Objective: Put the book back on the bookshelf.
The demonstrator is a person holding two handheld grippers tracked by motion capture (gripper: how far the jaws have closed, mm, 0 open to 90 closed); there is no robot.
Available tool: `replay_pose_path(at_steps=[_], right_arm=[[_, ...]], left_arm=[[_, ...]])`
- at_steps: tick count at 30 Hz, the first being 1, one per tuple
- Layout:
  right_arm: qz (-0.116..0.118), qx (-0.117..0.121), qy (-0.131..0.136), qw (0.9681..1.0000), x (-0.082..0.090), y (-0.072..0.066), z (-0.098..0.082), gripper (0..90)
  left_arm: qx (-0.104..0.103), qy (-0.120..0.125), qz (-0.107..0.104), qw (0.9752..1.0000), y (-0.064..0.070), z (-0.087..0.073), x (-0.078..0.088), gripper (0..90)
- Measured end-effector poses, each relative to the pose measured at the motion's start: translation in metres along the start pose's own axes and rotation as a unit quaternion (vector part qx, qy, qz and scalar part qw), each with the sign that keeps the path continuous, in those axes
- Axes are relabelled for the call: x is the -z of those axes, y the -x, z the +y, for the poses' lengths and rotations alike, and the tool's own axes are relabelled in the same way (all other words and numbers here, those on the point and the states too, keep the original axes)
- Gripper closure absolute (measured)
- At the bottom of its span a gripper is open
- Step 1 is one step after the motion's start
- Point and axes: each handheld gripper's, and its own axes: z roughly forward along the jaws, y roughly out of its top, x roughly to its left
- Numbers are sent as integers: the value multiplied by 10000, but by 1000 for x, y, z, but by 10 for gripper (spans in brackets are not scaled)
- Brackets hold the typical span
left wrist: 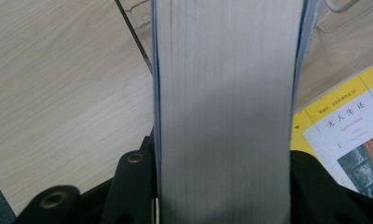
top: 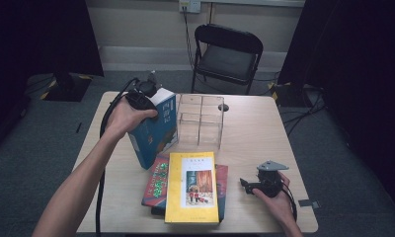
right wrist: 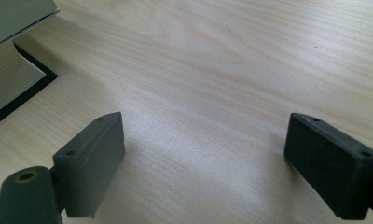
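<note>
A thick blue book (top: pixel 156 131) stands tilted on the wooden table (top: pixel 255 133), just left of a clear divided box (top: pixel 201 121). My left gripper (top: pixel 145 98) is shut on the book's top edge. In the left gripper view the grey page edge (left wrist: pixel 226 112) fills the gap between the black jaws of the left gripper (left wrist: pixel 222 186). My right gripper (top: pixel 247 186) rests near the table's front right, jaws pointing left. It stands open (right wrist: pixel 203 158) over bare wood with nothing between its fingers.
A yellow book (top: pixel 193 187) lies on top of a red book (top: pixel 158 180) and others at the table's front middle. Its corner (left wrist: pixel 348 135) lies right of the held book. A black folding chair (top: pixel 226 54) stands behind the table.
</note>
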Motion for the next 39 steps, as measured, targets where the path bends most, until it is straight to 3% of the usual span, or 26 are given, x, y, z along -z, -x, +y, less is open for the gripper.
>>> replay_pose_path(at_steps=[8,9,10,16,19,23,24,25,26,32,39], right_arm=[[3,11,2,10000,0,0,0,120],[3,11,3,10000,0,0,0,120],[4,12,4,10000,0,0,0,120],[4,12,7,10000,-1,0,0,120],[5,9,2,10000,-1,0,0,120],[3,15,4,10000,-1,0,0,120],[2,16,4,10000,-1,0,0,120],[1,19,5,10000,-1,0,0,119],[1,19,5,10000,-1,0,0,120],[9,19,4,10000,-1,0,1,120],[4,25,9,10000,-1,0,1,120]], left_arm=[[313,82,-77,9994,-9,4,-1,615],[273,66,-78,9996,-11,5,-1,615],[372,84,-85,9992,-11,6,-1,615],[358,79,-81,9993,-14,12,2,615],[492,170,-72,9986,-12,15,4,615],[479,165,-43,9987,-13,23,5,615],[571,194,-17,9982,-12,25,5,615],[511,173,-3,9985,-13,27,5,615],[611,199,38,9979,-13,30,4,615],[715,251,82,9971,-15,47,1,615],[648,226,145,9975,-9,65,-7,614]])
